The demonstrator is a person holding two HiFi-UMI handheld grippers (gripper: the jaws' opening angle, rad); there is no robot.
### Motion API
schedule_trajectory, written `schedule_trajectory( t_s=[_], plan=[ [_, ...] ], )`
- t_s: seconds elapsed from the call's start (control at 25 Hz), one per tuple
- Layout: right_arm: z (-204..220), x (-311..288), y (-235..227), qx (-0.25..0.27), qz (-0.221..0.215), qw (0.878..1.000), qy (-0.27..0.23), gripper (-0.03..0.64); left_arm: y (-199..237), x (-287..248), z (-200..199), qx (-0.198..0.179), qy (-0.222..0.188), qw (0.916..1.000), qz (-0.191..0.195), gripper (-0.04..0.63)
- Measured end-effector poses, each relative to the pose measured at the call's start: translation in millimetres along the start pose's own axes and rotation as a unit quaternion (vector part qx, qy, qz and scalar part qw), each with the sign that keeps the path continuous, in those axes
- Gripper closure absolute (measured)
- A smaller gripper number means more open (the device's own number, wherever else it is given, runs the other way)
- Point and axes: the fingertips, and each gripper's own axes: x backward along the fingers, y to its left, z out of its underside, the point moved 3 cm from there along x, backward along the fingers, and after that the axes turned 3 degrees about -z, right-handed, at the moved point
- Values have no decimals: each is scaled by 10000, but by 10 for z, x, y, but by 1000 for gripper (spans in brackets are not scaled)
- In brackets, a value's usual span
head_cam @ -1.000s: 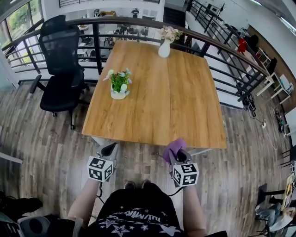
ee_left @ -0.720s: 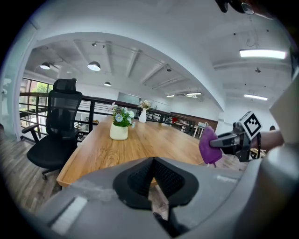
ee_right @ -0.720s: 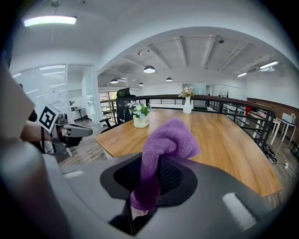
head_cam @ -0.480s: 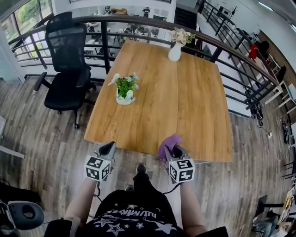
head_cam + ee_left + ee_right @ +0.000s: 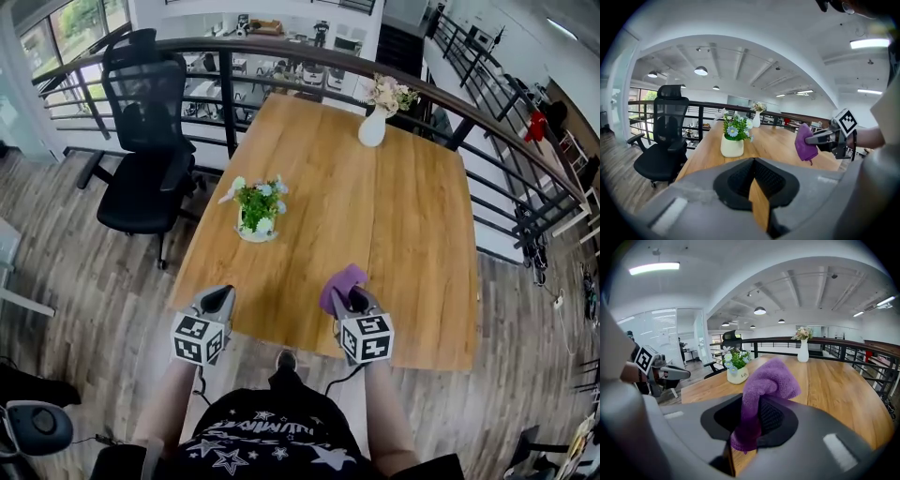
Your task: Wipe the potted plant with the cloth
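- Wooden counter (image 5: 394,234) is filling the head view; the potted plant (image 5: 256,208) is standing left of centre, straight ahead of the nearer left tongs (image 5: 219,296) and diagonally left of the right tongs (image 5: 355,298).
- Left gripper view: those tongs are resting pinched together, empty.
- Right gripper view: these tongs are clamping the purple cloth (image 5: 761,390), which is covering their tips.

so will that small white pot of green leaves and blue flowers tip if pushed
Possibly, if pushed high: the flowering plant rises well above its squat white pot. It looks light, so it may slide on the smooth wooden table instead. The plant itself likely just bends.
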Motion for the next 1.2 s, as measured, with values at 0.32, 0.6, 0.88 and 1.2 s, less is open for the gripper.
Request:
schedule_trajectory(
  t_s=[0.32, 0.6, 0.88, 1.2],
  plan=[
    [-211, -457, -365, 100, -312, 9994, 69, 529, 86, -440, -174, -21, 95, 9997, -224, 594],
    [-341, -823, -516, 185, -848, 9962, 108, 529, 92, -742, -211, -272, 300, 9983, -427, 441],
    [-284, -1082, -355, 392, -1635, 9831, 729, 529, 195, -892, -156, -617, 580, 9962, -197, 264],
    [-350, -1361, -415, 363, -1287, 9884, 727, 530, 391, -1207, -178, -958, 749, 9921, 311, 213]
  ],
)
